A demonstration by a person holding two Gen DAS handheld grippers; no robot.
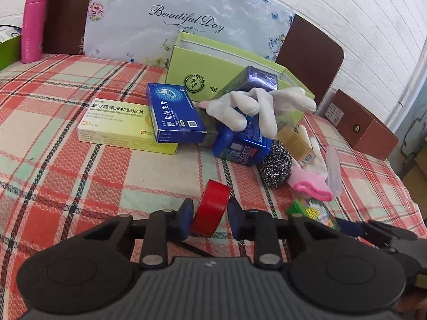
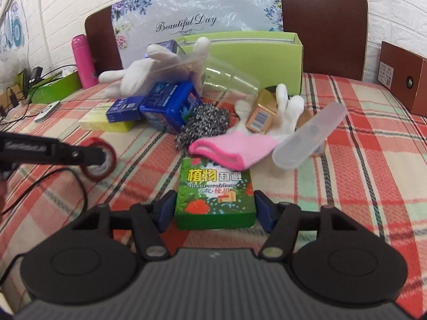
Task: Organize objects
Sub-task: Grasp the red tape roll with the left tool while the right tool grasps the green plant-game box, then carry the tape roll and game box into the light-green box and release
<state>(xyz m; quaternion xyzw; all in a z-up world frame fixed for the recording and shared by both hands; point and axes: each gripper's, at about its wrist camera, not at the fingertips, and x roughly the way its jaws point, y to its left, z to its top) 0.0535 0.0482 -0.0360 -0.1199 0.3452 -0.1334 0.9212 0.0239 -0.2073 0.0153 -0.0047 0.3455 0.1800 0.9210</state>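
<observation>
A red tape roll [image 1: 212,208] stands tilted on its edge on the plaid cloth, and my left gripper [image 1: 210,213] is shut on it, a blue pad against each side. The right wrist view shows the same tape roll [image 2: 100,157] at the left with one left finger across it. A green box [image 2: 213,194] printed with flowers lies flat near the front, with my right gripper [image 2: 214,210] shut on its two long sides. The left wrist view catches only a corner of the green box [image 1: 317,210], beside a right finger.
Behind lies a pile: white gloves [image 1: 256,106], a blue jar [image 1: 240,144], a steel scourer [image 2: 205,125], a pink-cuffed glove [image 2: 229,149], a clear case [image 2: 309,138], and blue [image 1: 173,112] and yellow [image 1: 114,122] medicine boxes. An open green carton [image 2: 253,56] stands at the back, a pink bottle [image 1: 33,24] far left.
</observation>
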